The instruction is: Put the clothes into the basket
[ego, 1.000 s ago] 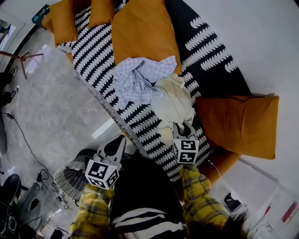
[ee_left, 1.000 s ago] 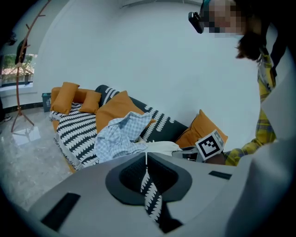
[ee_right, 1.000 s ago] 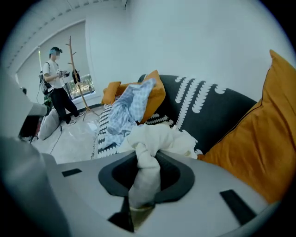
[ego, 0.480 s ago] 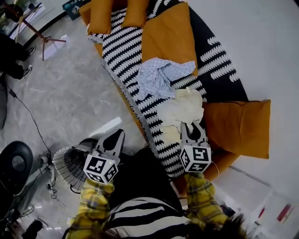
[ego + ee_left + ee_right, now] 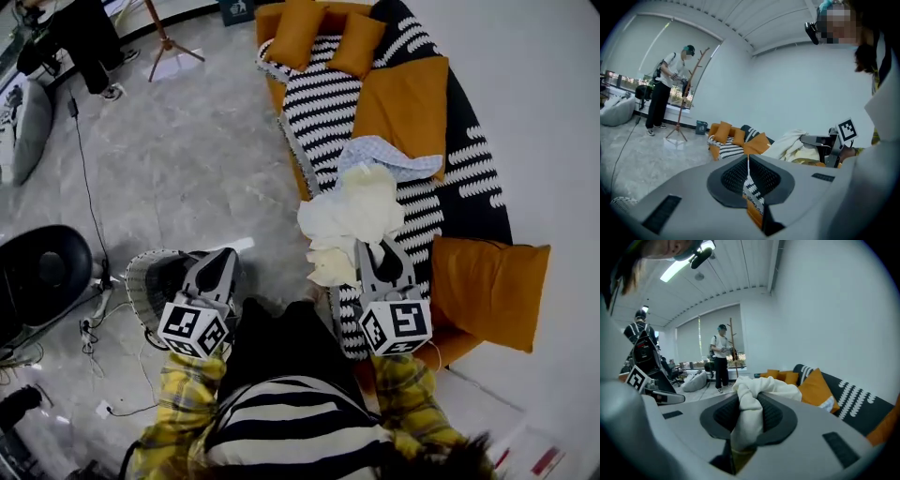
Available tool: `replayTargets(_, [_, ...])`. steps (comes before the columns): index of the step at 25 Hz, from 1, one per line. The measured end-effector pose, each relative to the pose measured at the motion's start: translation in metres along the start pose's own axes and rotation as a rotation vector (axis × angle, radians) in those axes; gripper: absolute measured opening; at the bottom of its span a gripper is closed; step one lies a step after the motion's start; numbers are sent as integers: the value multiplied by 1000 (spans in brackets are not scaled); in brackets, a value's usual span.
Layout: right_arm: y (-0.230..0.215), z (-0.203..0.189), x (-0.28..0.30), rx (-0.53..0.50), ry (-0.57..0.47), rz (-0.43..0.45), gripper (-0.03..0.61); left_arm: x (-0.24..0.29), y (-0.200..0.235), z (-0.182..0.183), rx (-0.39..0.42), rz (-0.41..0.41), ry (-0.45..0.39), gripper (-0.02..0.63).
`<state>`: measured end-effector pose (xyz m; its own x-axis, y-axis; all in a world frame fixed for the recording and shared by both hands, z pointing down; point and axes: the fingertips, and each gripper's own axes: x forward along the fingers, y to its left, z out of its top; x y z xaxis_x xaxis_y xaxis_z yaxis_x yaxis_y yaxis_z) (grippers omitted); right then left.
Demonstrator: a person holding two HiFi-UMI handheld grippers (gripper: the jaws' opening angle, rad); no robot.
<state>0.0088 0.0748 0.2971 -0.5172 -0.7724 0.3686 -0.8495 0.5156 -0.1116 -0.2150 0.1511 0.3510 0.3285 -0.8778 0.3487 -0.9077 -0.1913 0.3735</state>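
Right gripper (image 5: pixel 380 251) is clamped on the cream garment (image 5: pixel 354 208); left gripper (image 5: pixel 223 262) has jaws together, empty. I'd judge it best to carry the garment leftward over the basket (image 5: pixel 141 281) beneath the left gripper, lifting trailing cloth clear of the rim.

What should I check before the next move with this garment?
1. Grip: right claw shut on cream garment: ok.
2. Lift: garment clear of sofa: cannot tell.
3. Target: basket in view: ok.
4. Spare hand: left claw shut, empty: ok.
5. Position: garment over basket: not ok, it hangs by the sofa.
6. Remaining: blue shirt in basket: not ok, on sofa.
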Motion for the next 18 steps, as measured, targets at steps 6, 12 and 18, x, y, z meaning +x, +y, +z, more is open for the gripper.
replayTargets(6, [106,31,25,-67,-54,267,99,-80,55,9,-69,199,-119,18])
replayTargets(12, [227,34,32,-137,-49,548,98,-170,100,0,-139,386,-208,20])
replayTargets(18, [345,11,16,-205,3,855,100,-261,132,-24,-222,579,-284,18])
